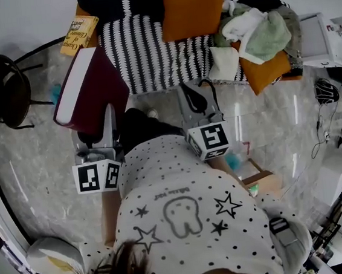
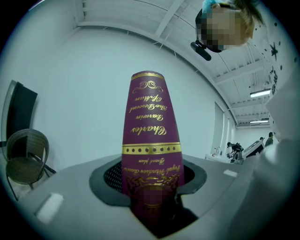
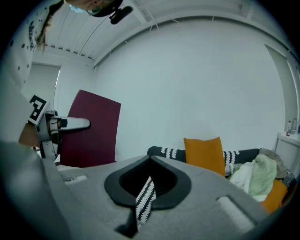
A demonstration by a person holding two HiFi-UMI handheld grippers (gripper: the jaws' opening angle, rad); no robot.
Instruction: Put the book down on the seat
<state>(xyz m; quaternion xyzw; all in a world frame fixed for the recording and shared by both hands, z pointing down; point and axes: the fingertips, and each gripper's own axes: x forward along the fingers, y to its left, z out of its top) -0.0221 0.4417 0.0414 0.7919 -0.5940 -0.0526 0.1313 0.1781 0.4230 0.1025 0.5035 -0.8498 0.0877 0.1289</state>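
Presently the maroon book (image 1: 90,87) is up in the air, clamped in the left tool (image 1: 107,119). It has not been set down. In the left gripper view the left tool's jaws press on the lower end of the spine (image 2: 150,140), which stands upright in front of the camera with its gilt lettering upside down. In the head view the book hangs over the pale marbled floor (image 1: 41,171), just beside the left edge of the sofa's black-and-white striped seat (image 1: 144,51) and clear of it.

The right tool (image 1: 193,100) is held level with the left one, near the front of the seat, and carries nothing. In the right gripper view its jaws (image 3: 140,206) are closed down to a thin slit, through which a strip of the striped cover shows. That view also catches the book (image 3: 91,129) off to the left.

An orange cushion (image 1: 192,3) leans on the sofa back. A heap of pale clothes (image 1: 257,33) lies at the right end over a second orange cushion (image 1: 264,72). A yellow book (image 1: 79,33) rests at the sofa's left end, and a dark round chair (image 1: 2,90) stands on the floor well apart to the left.
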